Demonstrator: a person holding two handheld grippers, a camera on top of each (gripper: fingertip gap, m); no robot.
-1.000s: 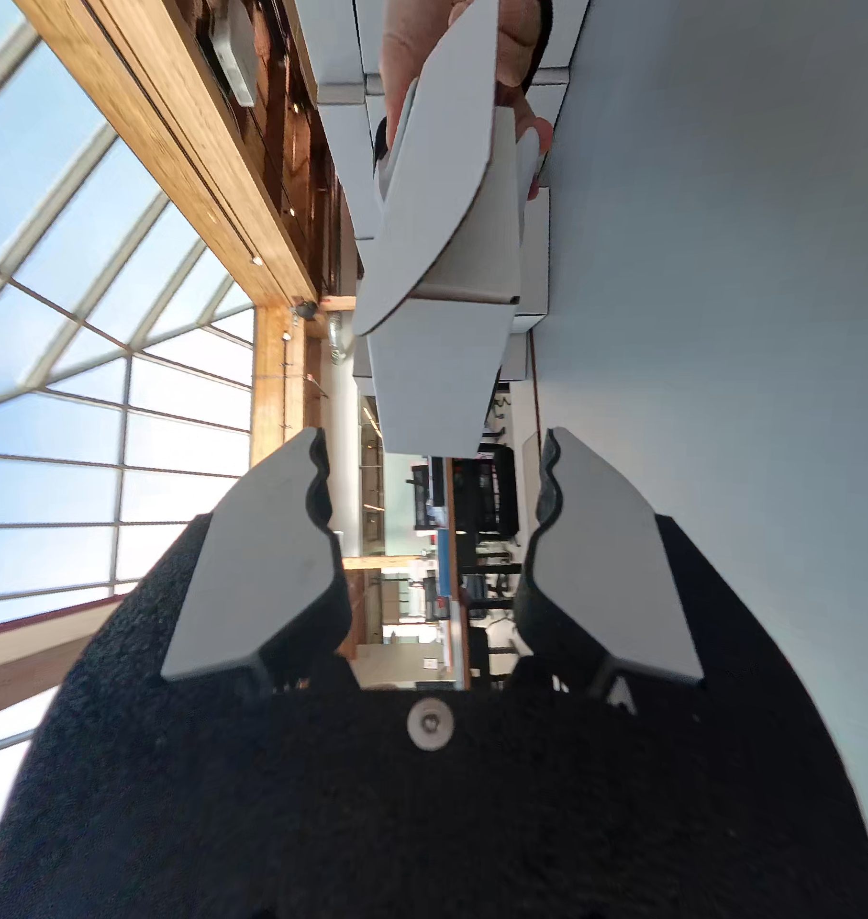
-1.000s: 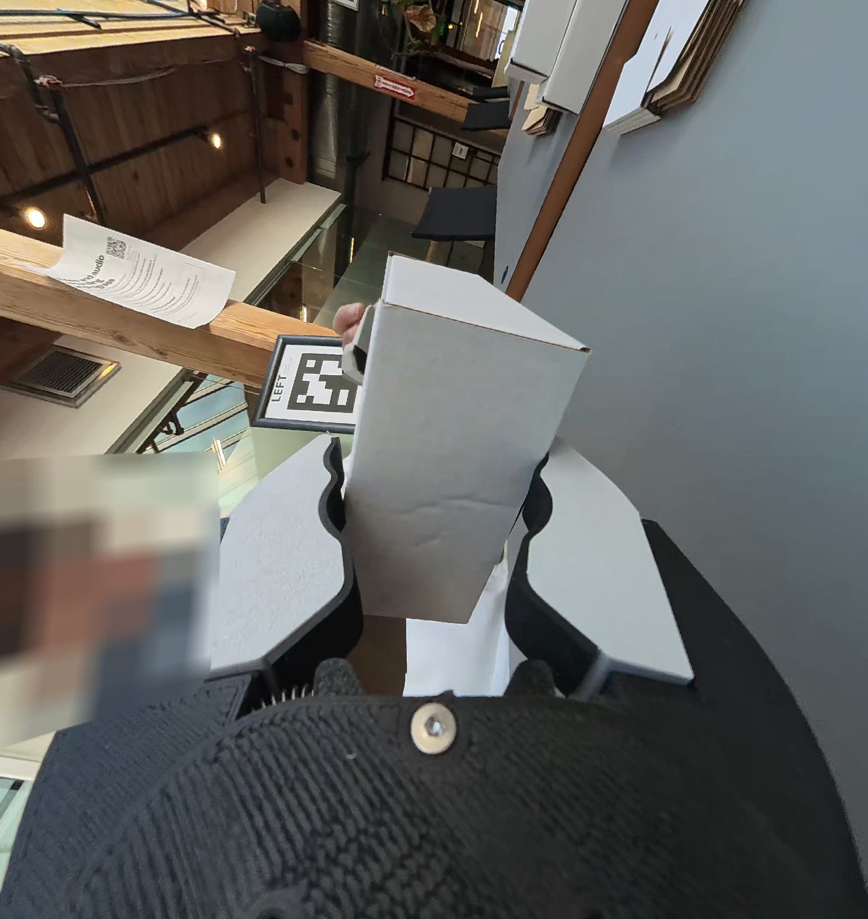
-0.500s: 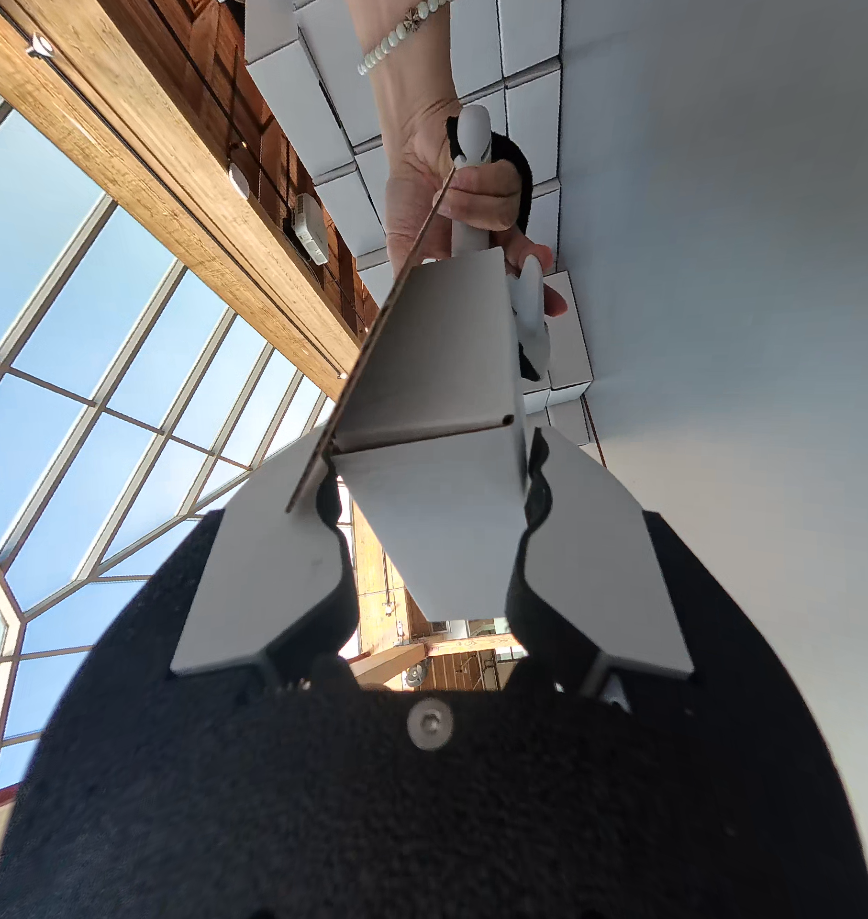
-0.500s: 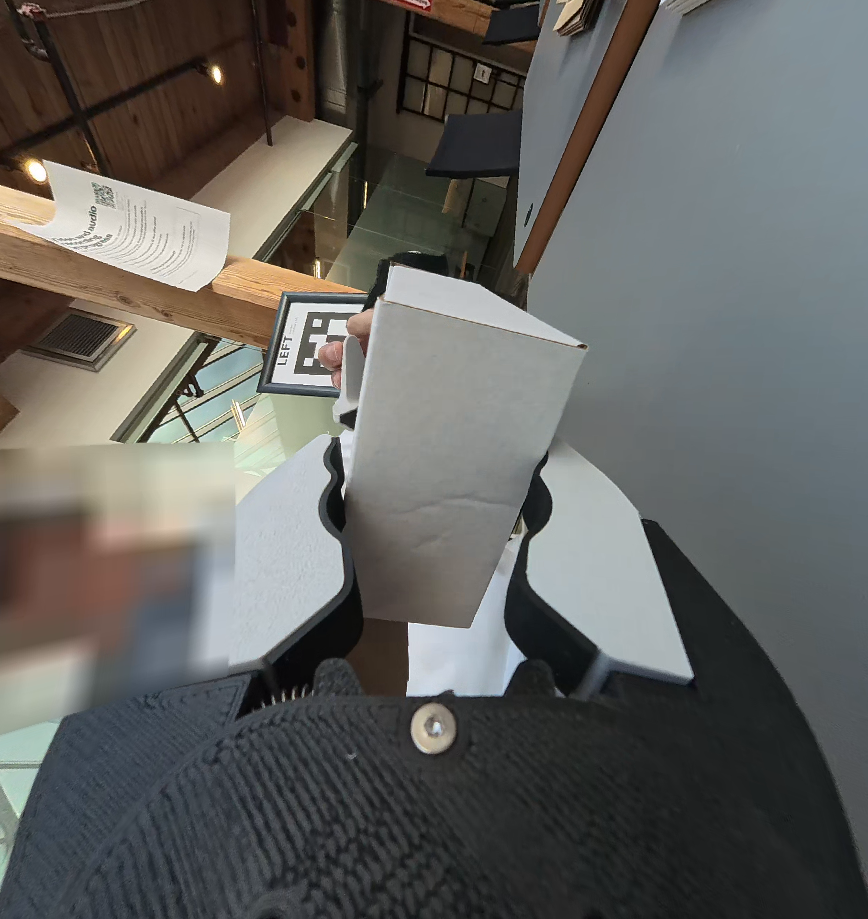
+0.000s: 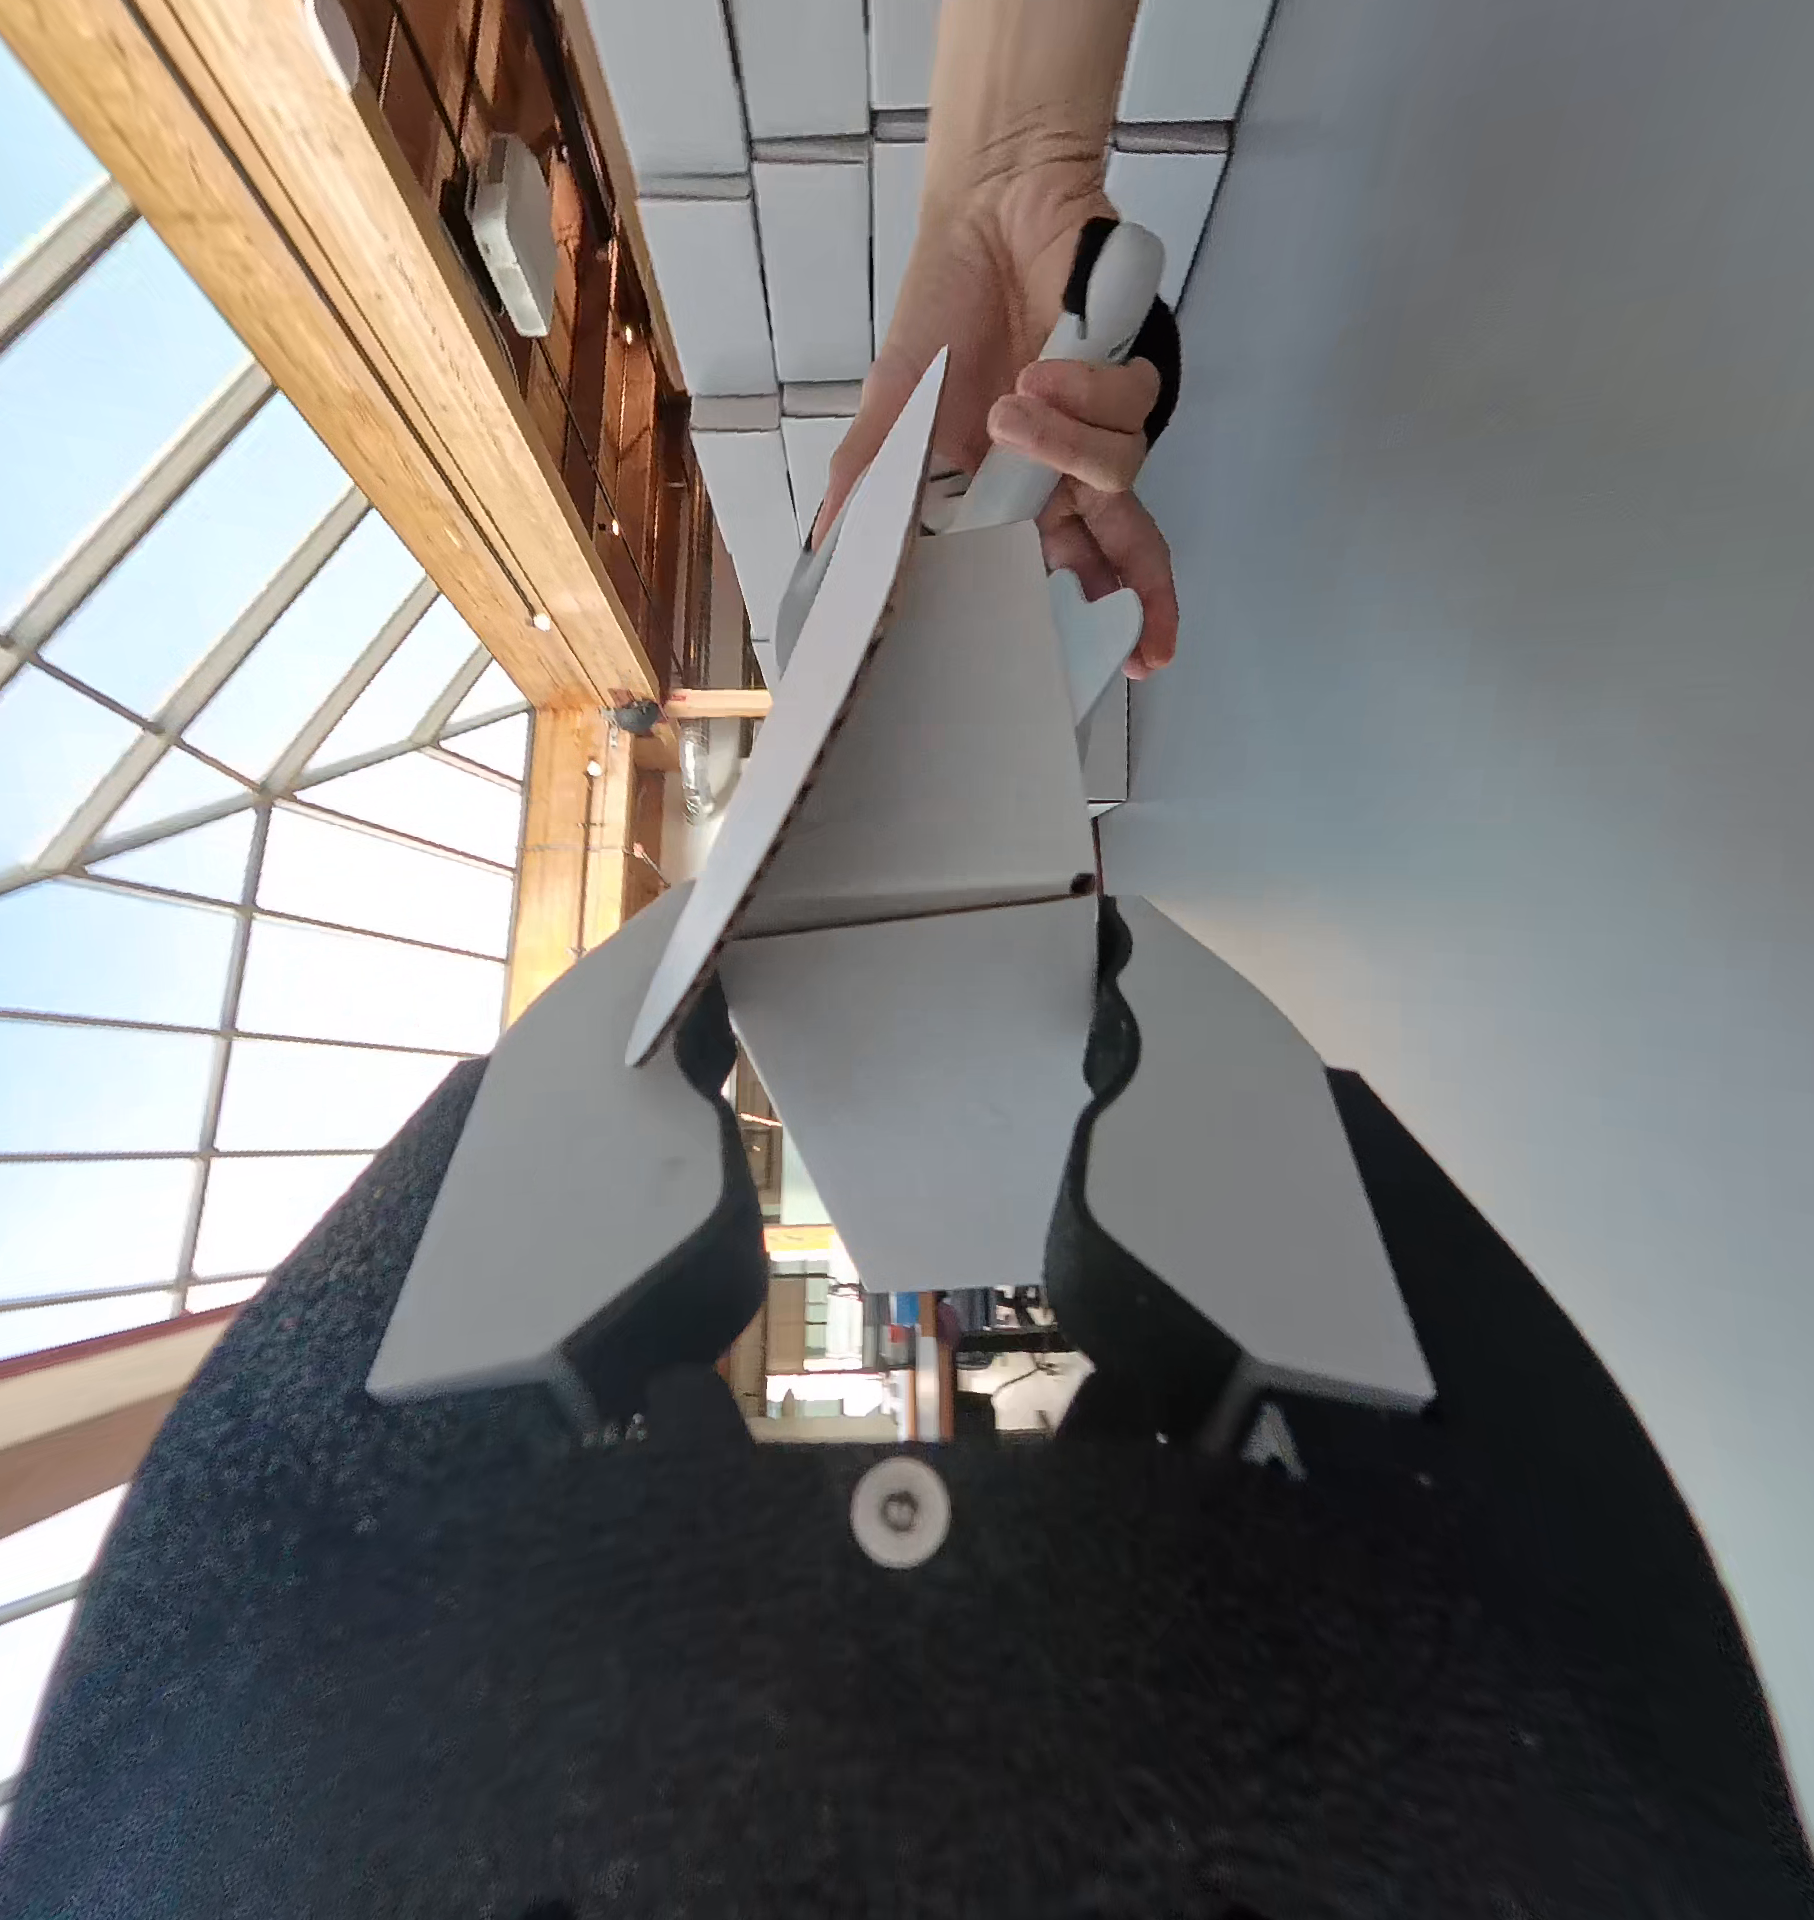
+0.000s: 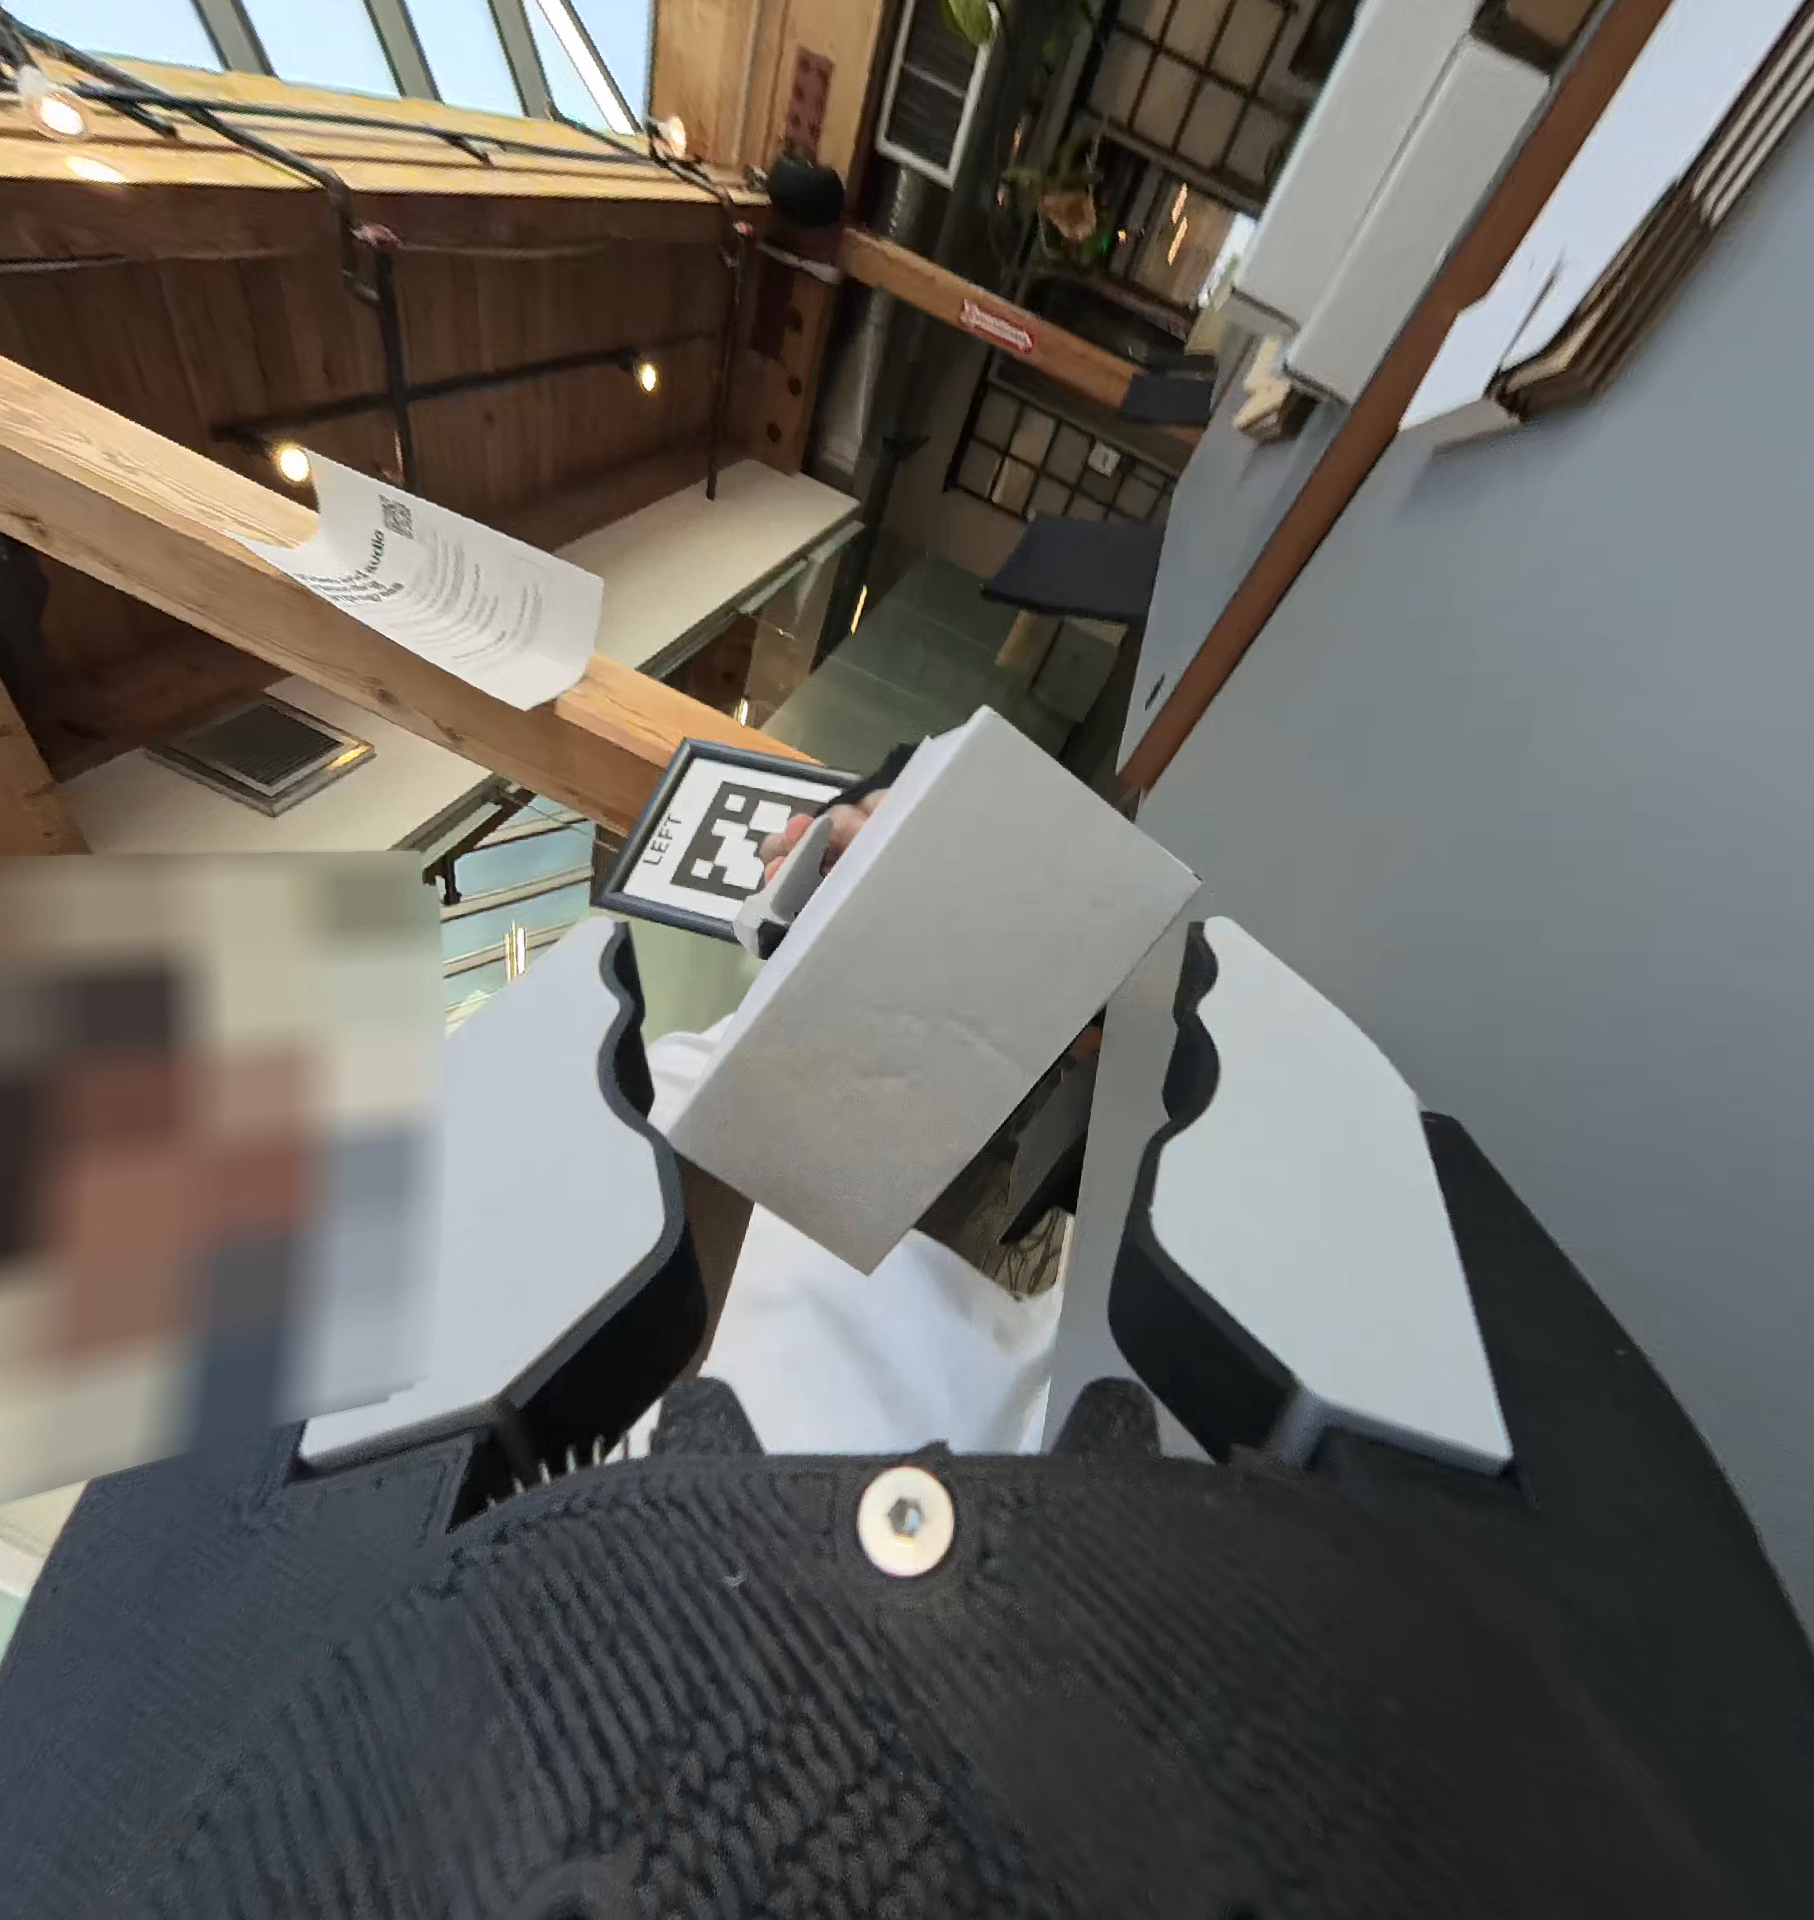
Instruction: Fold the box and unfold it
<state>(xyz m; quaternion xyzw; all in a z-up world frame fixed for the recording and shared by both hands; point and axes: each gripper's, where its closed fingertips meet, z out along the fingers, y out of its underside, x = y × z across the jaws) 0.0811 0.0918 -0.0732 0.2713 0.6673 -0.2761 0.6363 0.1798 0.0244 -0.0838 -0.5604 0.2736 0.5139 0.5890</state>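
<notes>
The right gripper (image 6: 913,1049), closed on the box (image 6: 924,1039) before, now stands open around it. The box now tilts, and now sits between the left gripper's (image 5: 908,997) fingers.

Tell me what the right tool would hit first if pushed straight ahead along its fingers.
Probably the white box, which sits tilted between the open fingers of the right tool. Beyond it is the left tool's marker card, though depth is unclear.

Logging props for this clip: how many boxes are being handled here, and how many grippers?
White cardboard box: 1
Grippers: 2 (left gripper, jaws closed on the box; right gripper, jaws apart)
Total: 3
</notes>
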